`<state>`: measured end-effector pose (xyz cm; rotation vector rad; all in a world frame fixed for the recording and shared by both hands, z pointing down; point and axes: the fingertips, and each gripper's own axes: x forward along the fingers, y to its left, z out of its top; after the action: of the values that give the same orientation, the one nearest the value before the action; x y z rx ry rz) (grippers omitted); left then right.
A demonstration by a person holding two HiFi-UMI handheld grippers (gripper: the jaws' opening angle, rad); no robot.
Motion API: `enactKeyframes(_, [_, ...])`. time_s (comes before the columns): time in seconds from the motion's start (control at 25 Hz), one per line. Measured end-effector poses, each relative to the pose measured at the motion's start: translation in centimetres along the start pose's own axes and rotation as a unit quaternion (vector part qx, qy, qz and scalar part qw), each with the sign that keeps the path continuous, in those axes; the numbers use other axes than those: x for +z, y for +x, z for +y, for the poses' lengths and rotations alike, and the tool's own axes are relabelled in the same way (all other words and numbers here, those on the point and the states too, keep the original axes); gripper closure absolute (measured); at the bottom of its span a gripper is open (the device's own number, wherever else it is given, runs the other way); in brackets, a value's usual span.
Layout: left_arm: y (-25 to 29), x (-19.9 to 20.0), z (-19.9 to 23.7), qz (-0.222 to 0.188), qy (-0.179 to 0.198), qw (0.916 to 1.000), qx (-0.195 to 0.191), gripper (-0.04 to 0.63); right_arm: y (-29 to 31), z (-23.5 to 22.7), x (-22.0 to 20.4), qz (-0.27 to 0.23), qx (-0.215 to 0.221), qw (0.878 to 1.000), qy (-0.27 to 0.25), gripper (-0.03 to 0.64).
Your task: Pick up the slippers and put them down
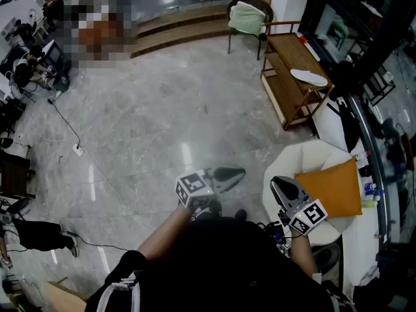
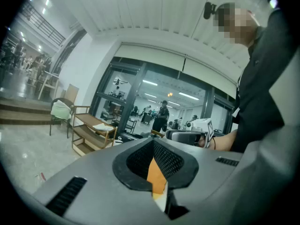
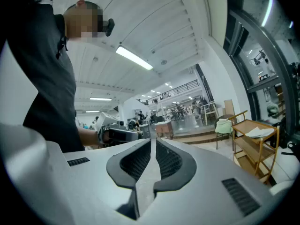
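Note:
A white slipper (image 1: 309, 77) lies on the top board of a wooden shelf (image 1: 281, 100) at the right, far from both grippers. It also shows in the left gripper view (image 2: 101, 126) and the right gripper view (image 3: 259, 131). My left gripper (image 1: 239, 172) is held level close to my body over the grey floor. Its jaws stand together with nothing between them (image 2: 153, 142). My right gripper (image 1: 275, 182) hangs beside it over the edge of a white armchair. It is shut and empty too (image 3: 153, 139). I cannot see a second slipper.
The white armchair (image 1: 305, 158) with an orange cushion (image 1: 331, 187) stands right below my right hand. A chair with a green cloth (image 1: 247, 18) stands beyond the shelf. A cable (image 1: 78, 149) runs across the floor at the left. Wooden steps (image 1: 182, 28) are at the back.

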<state>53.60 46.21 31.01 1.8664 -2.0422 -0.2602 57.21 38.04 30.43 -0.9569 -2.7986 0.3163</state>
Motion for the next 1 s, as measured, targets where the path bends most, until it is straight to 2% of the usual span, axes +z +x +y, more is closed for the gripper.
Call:
enactKeyframes(0.2, [2.0,0.5,0.5,0.019,0.042,0.9989,-0.002,0.584,-0.2,-2.2,0.9,-0.008,-0.002,1.0,-0.012,0.572])
enactKeyframes(0.28, [2.0,1.0,0.7,0.018,0.047,0.9987,0.002,0.584,-0.2,-2.4,0.7,-0.007,-0.002,1.0,-0.011,0.572])
enactKeyframes(0.44, [1.6,1.7,1.1,0.01,0.042,0.999,0.009,0.584,0.2,-2.9,1.0,-0.007,-0.008,1.0,-0.011,0.572])
enactKeyframes(0.64, [1.3,2.2,1.4,0.006,0.038,0.9991,0.016,0.584,0.0,-4.0,2.6,-0.042,-0.033,0.999,-0.005,0.571])
enactKeyframes(0.88, [0.7,2.1,1.3,0.003,0.038,0.9992,0.016,0.584,0.2,-3.0,1.9,-0.031,-0.03,0.999,-0.017,0.571])
enactKeyframes(1.0, [1.3,2.4,1.7,-0.007,0.021,0.9995,0.023,0.584,-0.4,-3.7,2.2,-0.034,-0.031,0.999,-0.016,0.571])
